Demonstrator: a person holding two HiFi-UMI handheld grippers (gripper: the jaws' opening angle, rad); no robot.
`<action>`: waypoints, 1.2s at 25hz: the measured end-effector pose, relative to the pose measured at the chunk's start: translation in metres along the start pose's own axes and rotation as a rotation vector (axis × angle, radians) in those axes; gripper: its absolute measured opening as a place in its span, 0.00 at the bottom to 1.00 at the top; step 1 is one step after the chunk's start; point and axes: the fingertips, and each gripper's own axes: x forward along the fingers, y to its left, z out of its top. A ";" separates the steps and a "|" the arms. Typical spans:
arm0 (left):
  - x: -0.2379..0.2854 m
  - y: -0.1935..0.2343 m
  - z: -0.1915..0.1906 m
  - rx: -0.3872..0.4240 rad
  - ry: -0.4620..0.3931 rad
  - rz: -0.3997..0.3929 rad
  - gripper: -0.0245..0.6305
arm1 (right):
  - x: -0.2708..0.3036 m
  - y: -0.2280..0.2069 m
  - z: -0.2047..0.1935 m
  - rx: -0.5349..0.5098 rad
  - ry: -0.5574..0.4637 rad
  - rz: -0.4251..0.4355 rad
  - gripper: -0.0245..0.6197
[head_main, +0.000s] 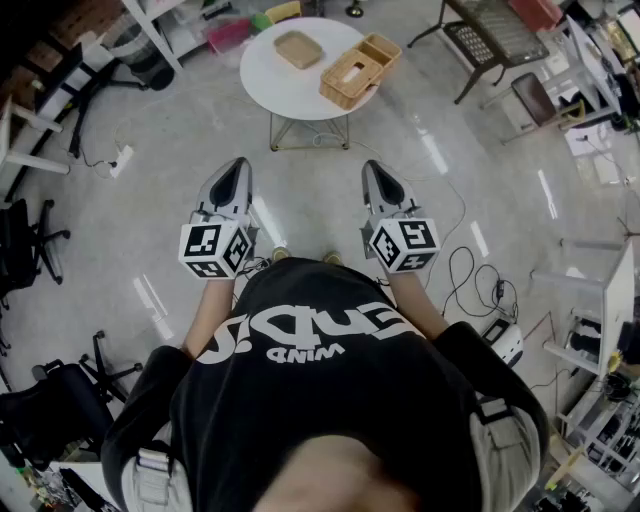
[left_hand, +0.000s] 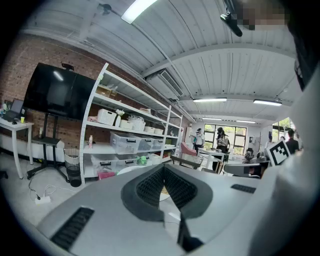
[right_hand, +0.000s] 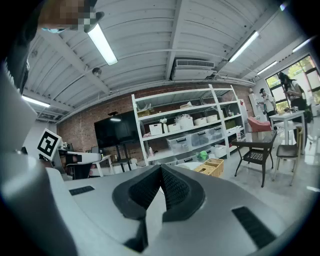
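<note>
I stand on a grey floor with both grippers held out in front of my chest. My left gripper and my right gripper are both shut and hold nothing. They hang over bare floor, short of a round white table. On the table lie a shallow wicker tray, a tall wicker basket and a smaller basket. In the left gripper view the left gripper has its jaws meeting at the tip. The right gripper looks the same, with the baskets beyond it.
White shelving with plastic bins and a black screen on a stand line the brick wall. A dark metal chair stands right of the table. Cables lie on the floor at right, a power strip at left. People stand far off.
</note>
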 end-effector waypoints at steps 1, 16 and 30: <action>0.000 0.001 0.000 0.005 -0.001 -0.006 0.04 | 0.002 0.003 0.000 -0.004 -0.002 0.003 0.04; -0.009 0.044 -0.013 -0.029 0.033 -0.076 0.04 | 0.016 0.042 -0.020 0.086 -0.029 -0.052 0.04; 0.056 0.069 -0.003 0.009 0.015 -0.099 0.04 | 0.075 0.013 -0.017 0.092 -0.032 -0.072 0.04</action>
